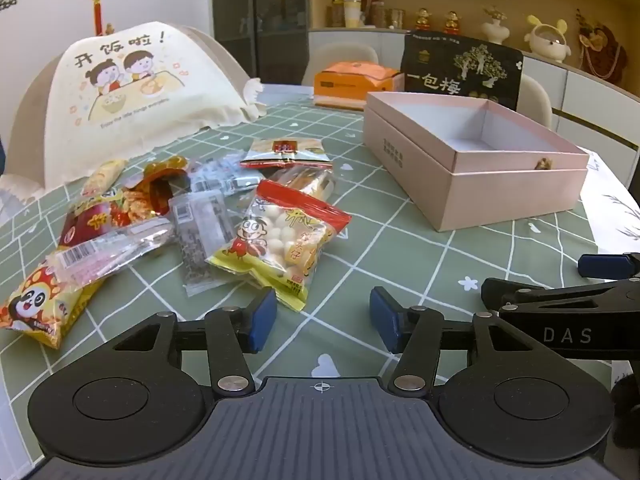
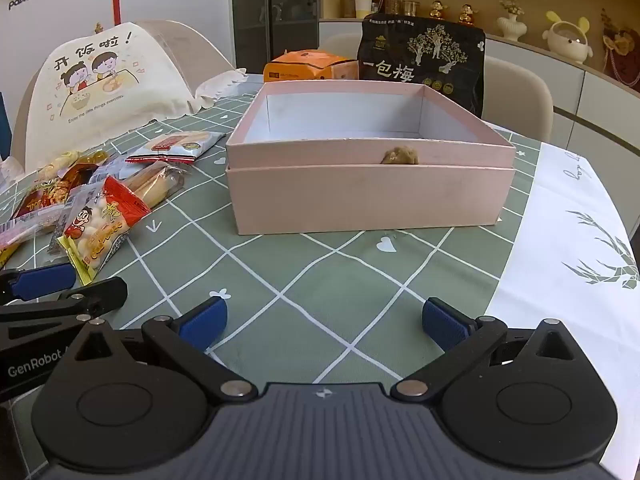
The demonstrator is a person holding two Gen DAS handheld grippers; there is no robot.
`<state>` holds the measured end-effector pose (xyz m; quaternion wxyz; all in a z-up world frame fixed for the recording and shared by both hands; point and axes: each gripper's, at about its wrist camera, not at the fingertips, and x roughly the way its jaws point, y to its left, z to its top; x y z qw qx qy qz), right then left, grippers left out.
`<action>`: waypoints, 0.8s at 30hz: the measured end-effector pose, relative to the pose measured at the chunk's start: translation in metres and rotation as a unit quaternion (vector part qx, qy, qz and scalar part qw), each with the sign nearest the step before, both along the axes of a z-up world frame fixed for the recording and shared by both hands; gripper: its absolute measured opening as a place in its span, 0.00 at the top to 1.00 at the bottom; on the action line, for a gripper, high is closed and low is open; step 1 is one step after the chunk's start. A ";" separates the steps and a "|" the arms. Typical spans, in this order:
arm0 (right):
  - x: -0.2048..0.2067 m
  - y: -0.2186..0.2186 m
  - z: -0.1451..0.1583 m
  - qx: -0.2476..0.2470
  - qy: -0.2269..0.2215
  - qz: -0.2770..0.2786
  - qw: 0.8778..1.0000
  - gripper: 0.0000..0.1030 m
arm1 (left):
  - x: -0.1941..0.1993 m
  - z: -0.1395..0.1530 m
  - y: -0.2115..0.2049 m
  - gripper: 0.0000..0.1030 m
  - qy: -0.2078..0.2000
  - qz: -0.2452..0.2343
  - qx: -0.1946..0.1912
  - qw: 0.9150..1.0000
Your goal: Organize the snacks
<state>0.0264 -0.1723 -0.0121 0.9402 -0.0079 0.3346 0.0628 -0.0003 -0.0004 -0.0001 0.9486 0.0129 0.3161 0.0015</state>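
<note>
Snacks (image 1: pixel 168 220) ahead; both grippers angled dwn.

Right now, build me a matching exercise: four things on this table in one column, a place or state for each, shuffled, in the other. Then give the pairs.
Things
1. pink box
2. black plum bag
3. snack pile
4. right gripper

Descriptions
A. stands upright behind the box
B. open and nothing inside
C. jaws wide over bare tablecloth
D. lies left of the box

Pairs: 1-B, 2-A, 3-D, 4-C
</note>
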 end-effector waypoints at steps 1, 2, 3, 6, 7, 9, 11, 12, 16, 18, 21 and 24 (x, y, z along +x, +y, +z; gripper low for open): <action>-0.001 0.000 0.000 0.000 -0.017 -0.001 1.000 0.00 | 0.000 0.000 0.000 0.42 0.000 0.000 0.000 1.000; 0.000 -0.001 0.000 0.000 -0.017 0.000 1.000 0.00 | 0.000 0.000 0.000 0.42 -0.001 0.000 0.002 1.000; 0.000 -0.001 0.000 0.000 -0.016 0.000 1.000 0.00 | 0.000 0.000 0.000 0.42 -0.001 0.000 0.001 1.000; 0.001 -0.001 0.000 0.002 -0.010 0.000 1.000 0.00 | 0.000 0.000 -0.001 0.42 0.000 0.000 0.003 1.000; 0.001 -0.001 0.000 0.002 -0.010 0.000 1.000 0.00 | 0.000 0.000 -0.001 0.42 0.000 0.000 0.003 1.000; 0.001 0.000 0.000 0.002 -0.010 0.000 1.000 0.00 | 0.000 0.000 0.000 0.42 0.000 0.000 0.002 1.000; 0.002 0.000 0.000 0.002 -0.008 0.001 1.000 0.00 | 0.000 0.000 0.000 0.42 0.000 0.000 0.002 1.000; 0.001 0.000 0.000 0.002 -0.008 0.001 1.000 0.00 | 0.000 0.000 0.000 0.42 0.000 0.000 0.001 1.000; -0.002 0.002 0.000 0.002 -0.008 0.000 1.000 0.00 | 0.000 0.000 -0.001 0.42 0.000 0.000 -0.001 1.000; 0.000 0.001 -0.001 0.004 -0.008 -0.002 1.000 0.00 | 0.000 0.000 0.000 0.42 0.000 0.000 -0.001 1.000; 0.001 0.000 0.000 0.004 -0.007 -0.004 1.000 0.00 | 0.000 0.000 0.000 0.42 0.000 0.000 -0.002 1.000; 0.001 0.000 0.000 0.004 -0.008 -0.004 1.000 0.00 | -0.001 -0.001 0.001 0.42 0.000 0.000 -0.002 1.000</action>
